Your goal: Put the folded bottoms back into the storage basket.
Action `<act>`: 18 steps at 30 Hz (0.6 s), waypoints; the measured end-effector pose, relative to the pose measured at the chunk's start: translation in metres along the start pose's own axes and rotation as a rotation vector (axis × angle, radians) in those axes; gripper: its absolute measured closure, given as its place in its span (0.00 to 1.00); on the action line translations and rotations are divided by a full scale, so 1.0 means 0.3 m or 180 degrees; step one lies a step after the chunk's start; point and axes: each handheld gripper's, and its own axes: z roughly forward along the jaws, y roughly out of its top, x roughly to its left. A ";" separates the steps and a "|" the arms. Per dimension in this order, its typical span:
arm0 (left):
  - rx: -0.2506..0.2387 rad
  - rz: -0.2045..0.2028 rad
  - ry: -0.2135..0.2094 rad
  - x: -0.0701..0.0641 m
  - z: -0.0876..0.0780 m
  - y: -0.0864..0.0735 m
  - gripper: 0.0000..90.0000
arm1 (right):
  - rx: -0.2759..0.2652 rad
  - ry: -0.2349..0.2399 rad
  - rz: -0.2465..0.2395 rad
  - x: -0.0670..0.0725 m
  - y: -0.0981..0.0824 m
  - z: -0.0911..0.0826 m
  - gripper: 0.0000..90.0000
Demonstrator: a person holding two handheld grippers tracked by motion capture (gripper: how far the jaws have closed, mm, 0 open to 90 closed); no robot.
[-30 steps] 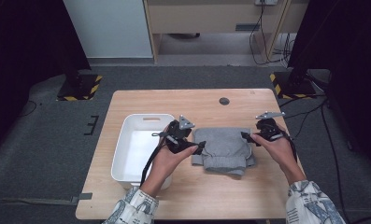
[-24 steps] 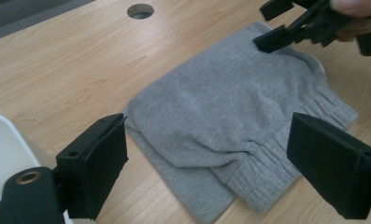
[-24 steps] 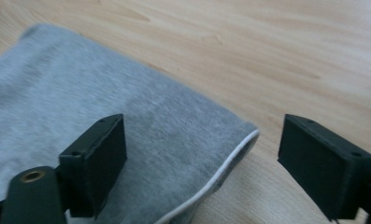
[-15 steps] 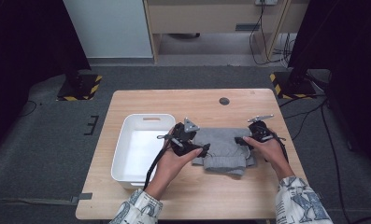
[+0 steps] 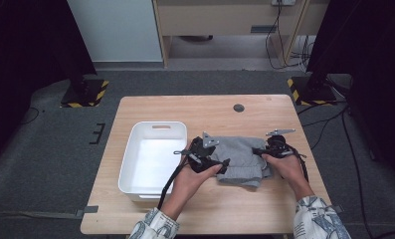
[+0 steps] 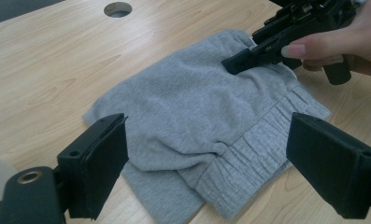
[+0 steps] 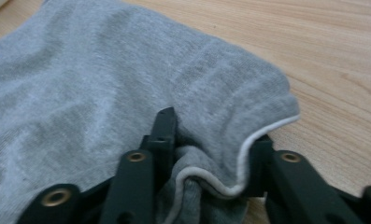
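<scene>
A folded grey garment (image 5: 242, 154) (image 6: 188, 102) (image 7: 80, 84) lies on the wooden table, right of centre. My left gripper (image 5: 220, 160) (image 6: 216, 158) hovers over its near left corner with the jaws wide apart and touching nothing. My right gripper (image 5: 260, 151) (image 7: 211, 140) sits at the garment's right edge. Its jaws have just been closing, and a bunched fold with a white hem is pinched between them. The left gripper view also has the right gripper (image 6: 248, 58), pressed into the cloth's far side.
A white empty bin (image 5: 135, 169) stands on the table just left of my left hand. A round cable hole (image 5: 239, 107) lies near the table's far edge. Bare wood (image 5: 185, 107) stretches behind the garment and along the front edge.
Both hands have come inward and down onto the garment. The right gripper's jaws have closed on the cloth's right edge. The left gripper stays open.
</scene>
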 end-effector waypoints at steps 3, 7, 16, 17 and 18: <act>0.0010 -0.0024 -0.0008 -0.010 0.012 -0.006 0.14 | 0.0056 -0.0066 -0.0115 0.006 0.004 -0.010 0.77; 0.0055 -0.0015 -0.0013 -0.037 0.046 -0.012 0.15 | 0.0149 -0.0185 -0.0254 -0.002 0.004 -0.033 0.79; 0.0179 -0.0124 0.0059 -0.052 0.164 -0.013 0.15 | 0.0134 -0.0169 -0.0252 -0.035 -0.021 -0.064 0.78; 0.0195 -0.0152 0.0080 -0.050 0.174 -0.015 0.15 | 0.0132 -0.0178 -0.0249 -0.037 -0.023 -0.066 0.78; 0.0195 -0.0152 0.0080 -0.050 0.174 -0.015 0.15 | 0.0132 -0.0178 -0.0249 -0.037 -0.023 -0.066 0.78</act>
